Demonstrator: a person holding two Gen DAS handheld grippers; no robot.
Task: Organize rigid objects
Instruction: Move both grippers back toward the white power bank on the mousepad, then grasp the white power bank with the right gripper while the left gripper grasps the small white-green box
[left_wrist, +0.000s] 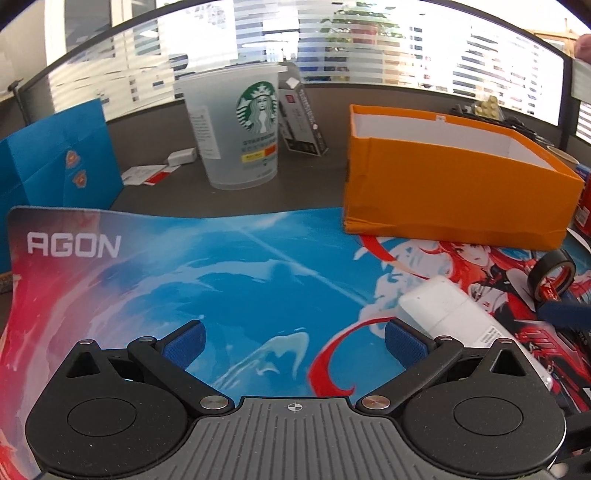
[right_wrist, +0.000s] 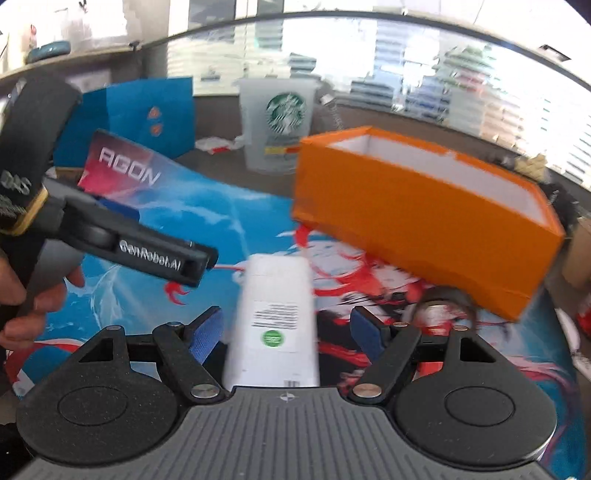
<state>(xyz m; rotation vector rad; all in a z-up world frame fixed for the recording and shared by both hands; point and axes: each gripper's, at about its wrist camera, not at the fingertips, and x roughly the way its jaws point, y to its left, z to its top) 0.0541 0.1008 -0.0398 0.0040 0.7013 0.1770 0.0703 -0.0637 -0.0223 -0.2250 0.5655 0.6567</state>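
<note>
A white rectangular box (right_wrist: 275, 314) with a printed label lies on the mouse mat (right_wrist: 207, 221), lengthwise between the fingers of my right gripper (right_wrist: 286, 334). That gripper is open, with a gap between each blue pad and the box. In the left wrist view the white box (left_wrist: 443, 306) lies just right of my left gripper (left_wrist: 293, 343), which is open over bare mat (left_wrist: 221, 266) with nothing in it. A black tape roll (left_wrist: 552, 275) stands on edge right of the box. The open orange box (left_wrist: 454, 177) sits behind them; in the right wrist view the orange box (right_wrist: 424, 214) is up right.
A translucent Starbucks cup (left_wrist: 236, 129) and a dark carton (left_wrist: 303, 122) stand at the back of the desk. A blue paper bag (left_wrist: 59, 158) stands at the back left. A hand (right_wrist: 33, 306) holds my left gripper's body (right_wrist: 147, 247) at the left of the right wrist view.
</note>
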